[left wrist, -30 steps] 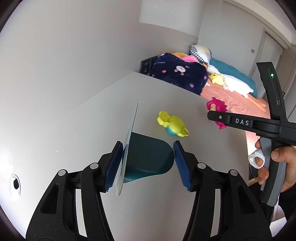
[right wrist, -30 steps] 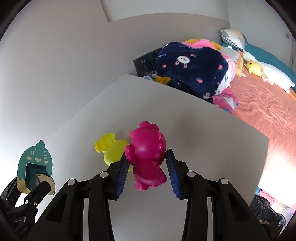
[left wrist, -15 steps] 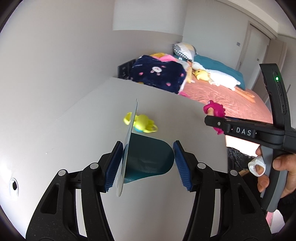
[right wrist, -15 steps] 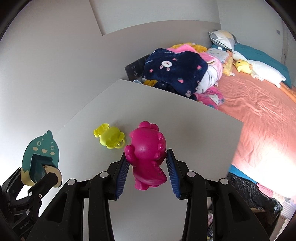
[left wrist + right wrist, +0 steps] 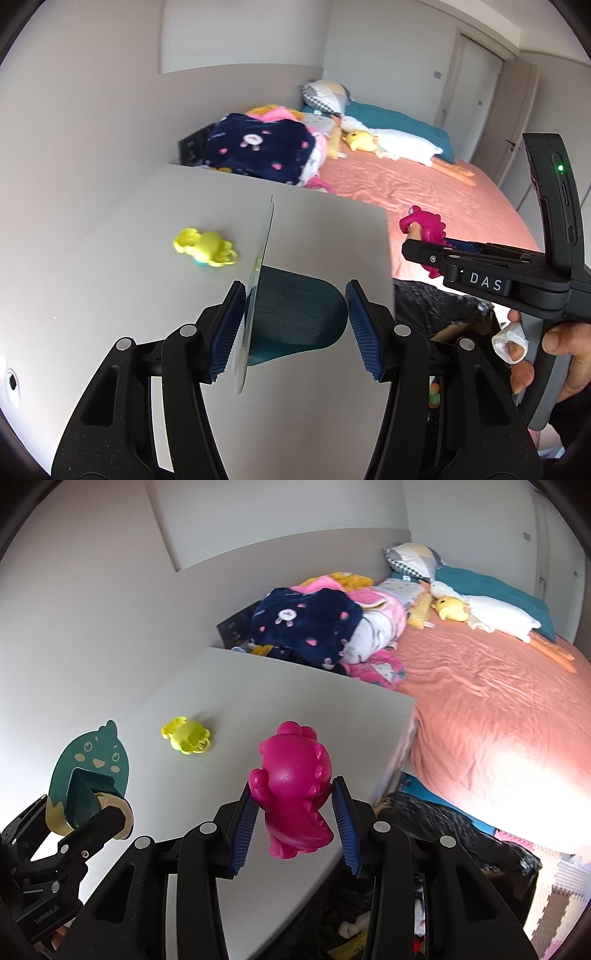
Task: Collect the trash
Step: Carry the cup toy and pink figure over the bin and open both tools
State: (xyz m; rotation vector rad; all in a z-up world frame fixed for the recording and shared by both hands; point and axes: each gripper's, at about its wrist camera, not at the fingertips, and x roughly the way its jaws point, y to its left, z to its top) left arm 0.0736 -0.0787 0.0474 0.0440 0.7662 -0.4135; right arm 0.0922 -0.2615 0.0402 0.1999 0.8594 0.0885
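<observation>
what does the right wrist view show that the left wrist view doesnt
Only the right wrist view shows the bird face on the teal card and the whole pink dinosaur toy. Only the left wrist view shows the person's hand on the right claw's handle. Both show the yellow toy on the white table and the bed.

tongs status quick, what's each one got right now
Left tongs: closed on the teal bird-shaped stand, held above the white table.
Right tongs: closed on the magenta dinosaur toy, lifted off the table.
</observation>
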